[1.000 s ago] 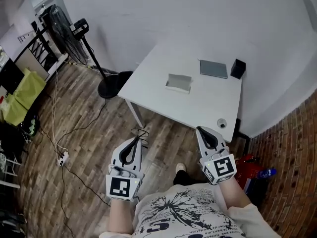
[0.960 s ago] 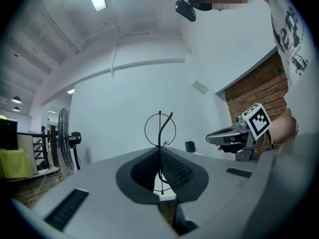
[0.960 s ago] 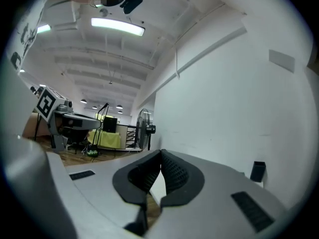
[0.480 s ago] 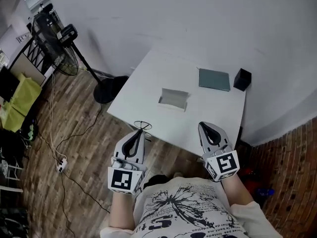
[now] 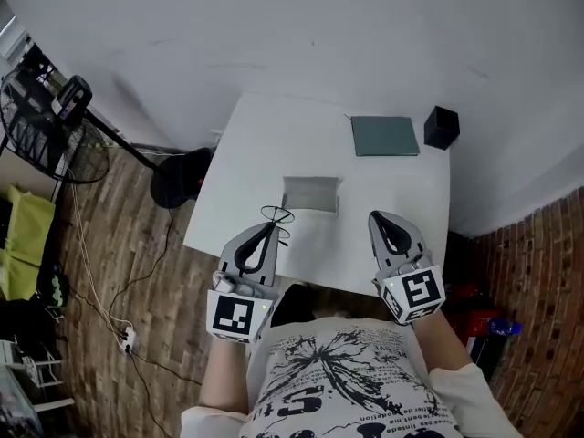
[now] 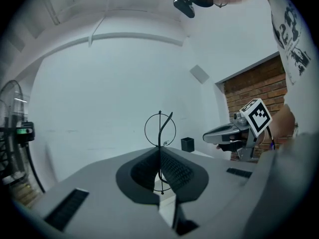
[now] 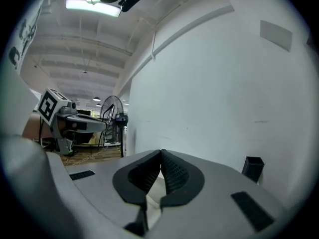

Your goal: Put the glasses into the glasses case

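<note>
left tool point(image 5: 267, 231): clamped on glasses point(image 6: 159, 126) | right tool point(image 5: 382, 219): jaws together, nothing between | glasses case point(image 5: 310, 193): on white worktop point(image 5: 260, 144), just beyond glasses

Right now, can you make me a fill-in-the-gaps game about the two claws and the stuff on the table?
1. The left claw is pinching the thin wire ____.
2. The right claw is shut and holds ____.
3. The grey case lies on the white ____.
4. The small box at the far corner is coloured ____.

Missing words: glasses; nothing; table; black.
</note>
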Demonstrator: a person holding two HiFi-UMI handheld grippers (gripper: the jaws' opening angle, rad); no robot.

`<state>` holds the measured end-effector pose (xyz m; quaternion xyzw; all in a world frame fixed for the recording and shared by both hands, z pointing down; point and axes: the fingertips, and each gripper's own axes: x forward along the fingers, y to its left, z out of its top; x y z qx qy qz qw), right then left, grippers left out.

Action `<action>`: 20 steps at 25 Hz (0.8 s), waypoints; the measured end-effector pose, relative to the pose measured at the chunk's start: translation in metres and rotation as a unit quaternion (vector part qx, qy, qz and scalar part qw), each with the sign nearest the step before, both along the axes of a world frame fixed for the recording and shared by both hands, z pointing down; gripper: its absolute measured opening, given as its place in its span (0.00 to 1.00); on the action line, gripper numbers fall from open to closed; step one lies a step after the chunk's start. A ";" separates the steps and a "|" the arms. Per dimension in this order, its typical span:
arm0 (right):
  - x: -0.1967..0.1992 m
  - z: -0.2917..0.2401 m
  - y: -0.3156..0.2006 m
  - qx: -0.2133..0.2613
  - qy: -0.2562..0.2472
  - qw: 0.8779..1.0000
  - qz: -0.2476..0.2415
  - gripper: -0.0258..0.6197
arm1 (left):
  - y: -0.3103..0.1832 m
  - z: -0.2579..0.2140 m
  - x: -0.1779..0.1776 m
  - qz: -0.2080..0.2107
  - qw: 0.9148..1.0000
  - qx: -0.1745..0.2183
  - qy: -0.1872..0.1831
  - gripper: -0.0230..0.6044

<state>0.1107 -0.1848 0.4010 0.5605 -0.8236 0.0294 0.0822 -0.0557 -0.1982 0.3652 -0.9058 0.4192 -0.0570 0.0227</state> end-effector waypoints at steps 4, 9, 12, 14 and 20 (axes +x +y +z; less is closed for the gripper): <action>-0.003 0.010 -0.031 -0.019 0.003 0.999 0.043 0.06 | -0.048 0.021 0.010 0.068 0.996 -0.014 -0.053 0.06; -0.005 0.031 -0.052 -0.045 0.006 0.995 0.093 0.06 | -0.086 0.067 0.029 0.166 0.976 -0.052 -0.128 0.06; -0.007 0.046 -0.061 -0.061 0.003 0.991 0.117 0.06 | -0.103 0.094 0.039 0.222 0.959 -0.083 -0.156 0.06; -0.007 0.058 -0.067 -0.071 -0.002 0.989 0.129 0.06 | -0.114 0.112 0.045 0.251 0.947 -0.096 -0.177 0.06; -0.007 0.086 -0.077 -0.092 -0.004 0.982 0.164 0.06 | -0.133 0.167 0.061 0.319 0.911 -0.123 -0.231 0.06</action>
